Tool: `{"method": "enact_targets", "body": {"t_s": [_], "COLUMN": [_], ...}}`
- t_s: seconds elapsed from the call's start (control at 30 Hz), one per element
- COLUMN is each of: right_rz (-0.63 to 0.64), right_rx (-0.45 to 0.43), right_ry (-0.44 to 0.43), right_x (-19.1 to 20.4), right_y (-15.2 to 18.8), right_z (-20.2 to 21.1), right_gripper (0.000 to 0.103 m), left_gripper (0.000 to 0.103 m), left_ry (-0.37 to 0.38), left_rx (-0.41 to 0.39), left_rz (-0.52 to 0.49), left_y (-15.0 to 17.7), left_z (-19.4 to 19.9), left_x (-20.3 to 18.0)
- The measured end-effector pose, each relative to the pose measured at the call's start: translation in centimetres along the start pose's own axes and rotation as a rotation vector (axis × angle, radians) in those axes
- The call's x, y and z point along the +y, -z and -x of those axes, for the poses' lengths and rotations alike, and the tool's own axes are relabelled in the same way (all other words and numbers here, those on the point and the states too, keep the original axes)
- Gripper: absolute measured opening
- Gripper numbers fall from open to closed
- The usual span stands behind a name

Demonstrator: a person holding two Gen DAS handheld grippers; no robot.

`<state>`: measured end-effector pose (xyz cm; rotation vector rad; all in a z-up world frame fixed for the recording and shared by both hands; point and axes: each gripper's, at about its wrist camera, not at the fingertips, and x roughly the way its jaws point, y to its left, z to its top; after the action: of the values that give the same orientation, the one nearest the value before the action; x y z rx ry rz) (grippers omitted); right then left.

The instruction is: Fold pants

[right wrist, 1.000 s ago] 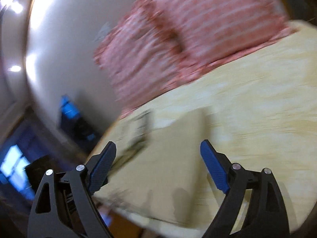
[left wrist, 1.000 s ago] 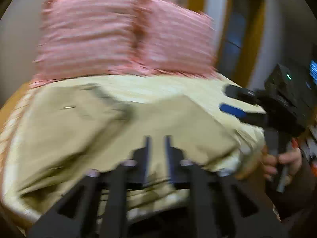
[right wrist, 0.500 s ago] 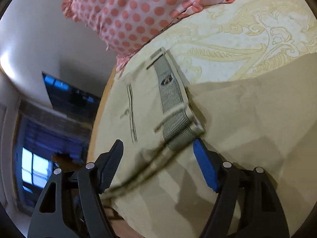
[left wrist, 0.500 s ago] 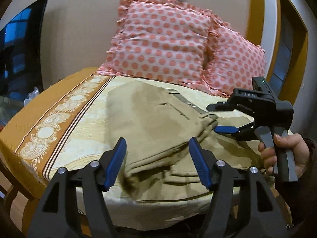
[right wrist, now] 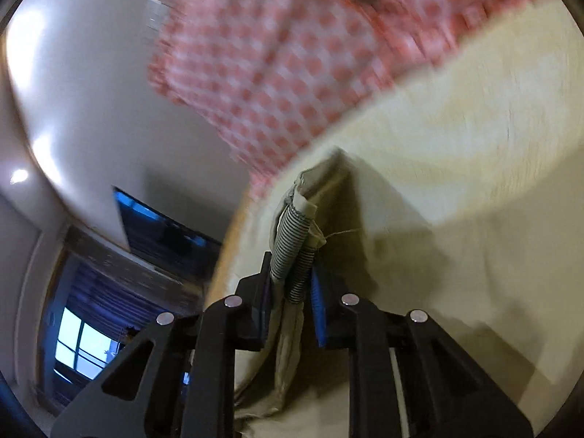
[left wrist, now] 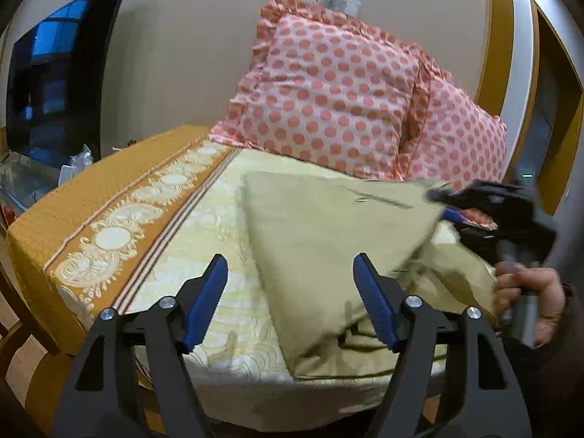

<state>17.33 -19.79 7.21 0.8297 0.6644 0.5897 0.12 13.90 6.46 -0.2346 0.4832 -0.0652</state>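
Observation:
Khaki pants (left wrist: 328, 241) lie folded on the bed, their right side lifted. My left gripper (left wrist: 290, 299) is open and empty, hovering over the near edge of the pants. My right gripper (right wrist: 292, 292) is shut on the striped waistband (right wrist: 292, 241) of the pants and holds it raised above the bed. It also shows in the left wrist view (left wrist: 449, 208), at the right end of the pants, held by a hand (left wrist: 529, 292).
The bed has a cream sheet (left wrist: 219, 226) with an orange patterned border (left wrist: 109, 233). Two pink polka-dot pillows (left wrist: 328, 98) lean on the wall behind. A dark screen (left wrist: 54, 73) and clutter stand at the left.
My right gripper closed on the waistband and lifted it. My left gripper opened from shut and drew back, staying empty.

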Motion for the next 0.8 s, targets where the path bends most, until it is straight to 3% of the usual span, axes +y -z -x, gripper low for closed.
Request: {"method": "enact_targets", "body": {"t_s": [0.07, 0.17, 0.37, 0.43, 0.5, 0.57, 0.6, 0.7, 0.8], "right_rz": [0.066, 0.157, 0.056, 0.147, 0.222, 0.298, 0.343, 0.426, 0.448], "right_rx": [-0.074, -0.153, -0.113, -0.056, -0.074, -0.143, -0.187, -0.141, -0.022], "right_ry": [0.005, 0.109, 0.262, 0.327, 0.373, 0.388, 0.391, 0.341, 0.312], "right_x": [0.9, 0.3, -5.3, -5.3, -4.2, -2.8, -2.0, -0.9, -1.5], "right_y": [0.1, 3.0, 9.1, 9.9, 9.5, 8.7, 8.2, 6.3, 5.9], "right_z": [3.9, 10.2, 15.0, 14.7, 15.2, 16.2, 16.5, 13.8, 10.3], "right_gripper": [0.012, 0.012, 0.012, 0.014, 0.025, 0.061, 0.066, 0.067, 0.067], "left_gripper": [0.076, 0.078, 0.078, 0.078, 0.079, 0.084, 0.086, 0.090, 0.091], "left_ry": [-0.006, -0.005, 0.013, 0.024, 0.022, 0.021, 0.035, 0.098, 0.148], "left_rx": [-0.021, -0.033, 0.002, 0.017, 0.034, 0.054, 0.067, 0.105, 0.183], "left_rz": [-0.005, -0.025, -0.063, -0.086, -0.130, -0.164, -0.188, -0.247, -0.271], "left_y": [-0.2, -0.4, -0.7, -0.8, -0.9, -1.0, -1.0, -0.6, 0.4], "left_z": [0.4, 0.3, -1.8, -2.6, -3.5, -4.3, -4.8, -6.3, -8.3], "left_x": [-0.1, -0.8, -2.7, -3.7, -4.7, -5.6, -6.2, -8.1, -9.3]}}
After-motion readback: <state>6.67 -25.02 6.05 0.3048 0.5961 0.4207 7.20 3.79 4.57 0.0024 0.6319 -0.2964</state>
